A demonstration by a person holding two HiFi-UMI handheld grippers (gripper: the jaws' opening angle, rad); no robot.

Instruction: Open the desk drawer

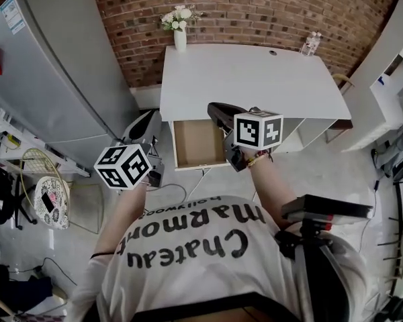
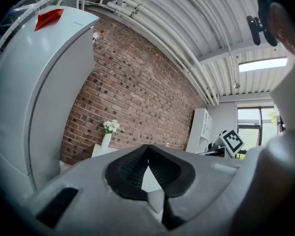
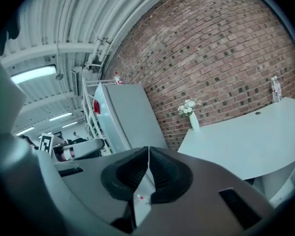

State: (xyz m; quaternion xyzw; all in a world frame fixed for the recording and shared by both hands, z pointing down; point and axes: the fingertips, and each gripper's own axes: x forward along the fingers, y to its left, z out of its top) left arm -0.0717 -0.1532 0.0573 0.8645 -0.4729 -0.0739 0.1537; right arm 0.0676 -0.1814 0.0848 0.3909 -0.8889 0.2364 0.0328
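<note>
Since the drawer (image 1: pixel 197 143) already stands pulled out from under the front edge of the white desk (image 1: pixel 255 79), its bare wooden floor showing and nothing inside it, the opening looks done, and the risks from here are mostly of your own making. Your right gripper (image 3: pixel 148 156) has its jaws pressed together with nothing between them, and in the head view it sits over the desk's front edge, just beside the drawer's right side. A careless swing or drop from there could clip the desk edge or the drawer's side wall and knock the drawer askew or partway in. Your left gripper (image 2: pixel 147 154) is likewise closed at the tips and empty, held off to the left of the drawer and apart from it, so it is the lesser worry, though a wide sweep could catch the drawer's left corner. If you go back for more travel, bear in mind that I cannot see the runners or any stop. A hard pull might bring the drawer right off and let it tip forward. With both sets of jaws closed, you would also have to open one before it could take hold, or it will only shove the front. A jolt to the desk could tip the vase (image 1: pixel 180 39) or the bottle (image 1: pixel 311 43), both near the back edge.
</note>
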